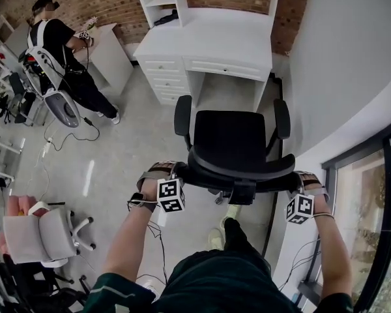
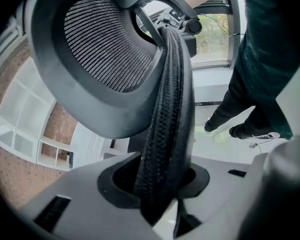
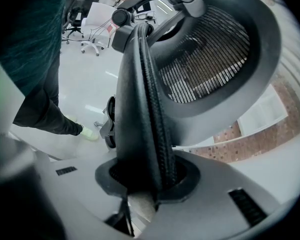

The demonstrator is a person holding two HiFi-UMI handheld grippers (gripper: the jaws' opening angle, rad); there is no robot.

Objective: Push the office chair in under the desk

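Head view: my left gripper point(image 1: 174, 173) and right gripper point(image 1: 292, 182) each pinch the office chair's point(image 1: 229, 139) padded backrest rim point(image 1: 241, 168) — stiff frame, probably rolls easily toward the desk point(image 1: 215, 34).

I'm looking down on a pale grey, glossy floor point(image 1: 111, 175) that runs up to a brick wall point(image 1: 104, 2). The black office chair point(image 1: 229, 142) stands on it just in front of the white desk point(image 1: 208, 47), facing the opening beside the drawers, its seat not yet under the top. Off to the left a person point(image 1: 65, 51) stands near a low white cabinet point(image 1: 111, 60), with a loose cable point(image 1: 70, 137) on the floor nearby. A white swivel chair point(image 1: 78, 230) sits at lower left.
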